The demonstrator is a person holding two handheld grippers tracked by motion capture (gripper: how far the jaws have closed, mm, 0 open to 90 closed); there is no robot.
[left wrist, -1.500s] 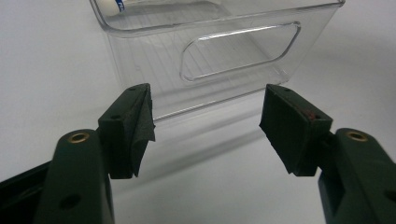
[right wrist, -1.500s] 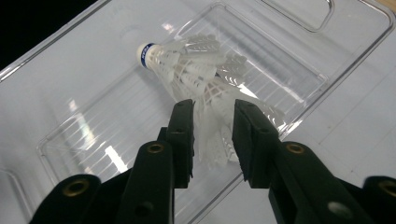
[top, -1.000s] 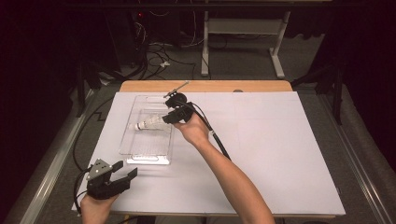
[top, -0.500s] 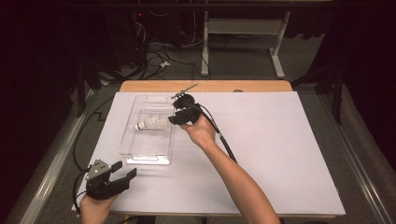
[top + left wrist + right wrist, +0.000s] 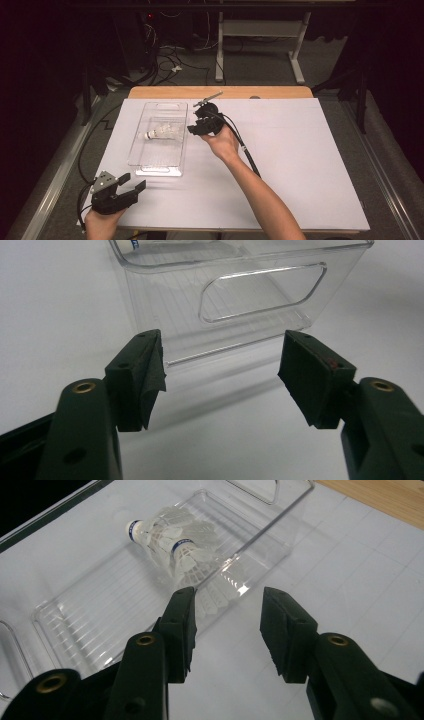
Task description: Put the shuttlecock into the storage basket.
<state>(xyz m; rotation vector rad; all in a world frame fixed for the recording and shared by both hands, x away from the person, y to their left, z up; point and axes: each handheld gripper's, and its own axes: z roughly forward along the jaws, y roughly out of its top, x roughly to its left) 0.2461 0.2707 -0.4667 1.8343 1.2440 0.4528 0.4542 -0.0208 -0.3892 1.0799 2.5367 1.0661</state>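
A clear plastic tray (image 5: 142, 159) lies on the white table cover left of centre. Inside it rest white shuttlecocks (image 5: 162, 132), seen close up as two with blue-banded corks (image 5: 172, 540). My right gripper (image 5: 194, 125) hovers just beside the tray's right wall, open, nothing between its fingers; its own view places it (image 5: 227, 630) just outside that wall (image 5: 260, 540). My left gripper (image 5: 134, 182) rests near the table's front left corner, open and empty, pointing at the tray's near end wall with its handle cut-out (image 5: 260, 292).
The white cover (image 5: 310, 165) spreads wide to the right of the tray. A bare wooden strip (image 5: 250, 92) runs along the table's far edge. A black cable (image 5: 247, 152) trails from the right gripper along the forearm. Cables and a table frame stand on the floor behind.
My right gripper has drawn back to the right, from over the tray to outside its right wall. A shuttlecock it hovered at lies in the tray. The left gripper has not moved.
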